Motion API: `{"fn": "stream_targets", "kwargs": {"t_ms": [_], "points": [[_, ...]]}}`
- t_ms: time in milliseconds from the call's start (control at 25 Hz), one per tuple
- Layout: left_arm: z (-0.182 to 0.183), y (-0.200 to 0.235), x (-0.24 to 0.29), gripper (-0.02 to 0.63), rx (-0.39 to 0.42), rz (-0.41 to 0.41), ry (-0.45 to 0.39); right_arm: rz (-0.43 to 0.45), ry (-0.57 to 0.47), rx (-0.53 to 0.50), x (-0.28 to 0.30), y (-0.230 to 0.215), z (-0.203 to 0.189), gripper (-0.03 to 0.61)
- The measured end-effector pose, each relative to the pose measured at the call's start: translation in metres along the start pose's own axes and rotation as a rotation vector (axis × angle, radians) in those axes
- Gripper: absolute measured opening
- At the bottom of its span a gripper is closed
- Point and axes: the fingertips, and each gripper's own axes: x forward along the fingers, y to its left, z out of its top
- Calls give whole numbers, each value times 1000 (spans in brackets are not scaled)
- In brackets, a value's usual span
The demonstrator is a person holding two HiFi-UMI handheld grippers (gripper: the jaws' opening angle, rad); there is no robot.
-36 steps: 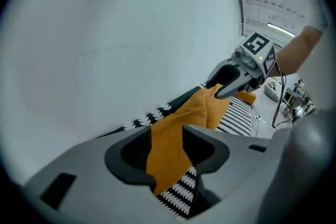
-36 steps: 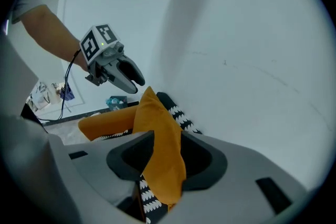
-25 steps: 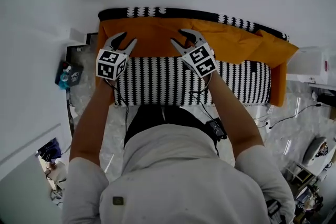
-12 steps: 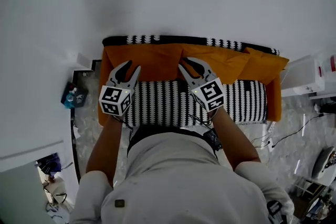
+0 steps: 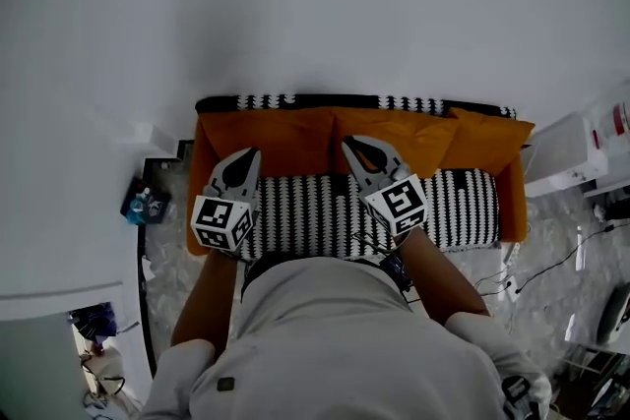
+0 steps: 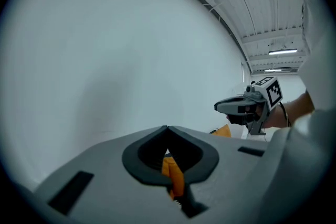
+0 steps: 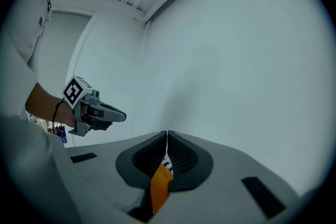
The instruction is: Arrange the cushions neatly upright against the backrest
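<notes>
Three orange cushions stand upright along the sofa's backrest (image 5: 295, 100): a left cushion (image 5: 271, 135), a middle one (image 5: 409, 133) and a right one (image 5: 487, 138). The seat (image 5: 315, 207) is black-and-white patterned. My left gripper (image 5: 246, 158) hangs in the air above the seat's left part, and my right gripper (image 5: 356, 149) above its middle. Both have just been closing, with nothing between their jaws, and are now shut. In the left gripper view the left gripper (image 6: 167, 129) points at the white wall, with the right gripper (image 6: 247, 107) beside it. The right gripper (image 7: 167, 134) sees the left gripper (image 7: 100, 113).
A white wall rises behind the sofa. A white cabinet (image 5: 576, 162) stands to the right. On the floor lie a blue object (image 5: 145, 205) left of the sofa and cables (image 5: 551, 256) to the right. My own torso fills the lower part of the head view.
Both grippers pulled back from the orange cushions, rose toward the head camera, and their jaws closed from open. The sofa looks smaller and farther below.
</notes>
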Motion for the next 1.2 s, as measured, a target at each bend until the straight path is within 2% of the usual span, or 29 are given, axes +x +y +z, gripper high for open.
{"fn": "stream_targets", "kwargs": {"t_ms": [240, 560, 1200], "points": [[2, -11, -11, 9, 5, -20, 7, 23, -5, -8, -12, 9, 8, 26], [22, -2, -49, 9, 27, -35, -52, 3, -6, -17, -22, 37, 23, 26], [6, 30, -196, 9, 50, -129, -86, -105, 31, -2, -42, 171, 40, 26]]}}
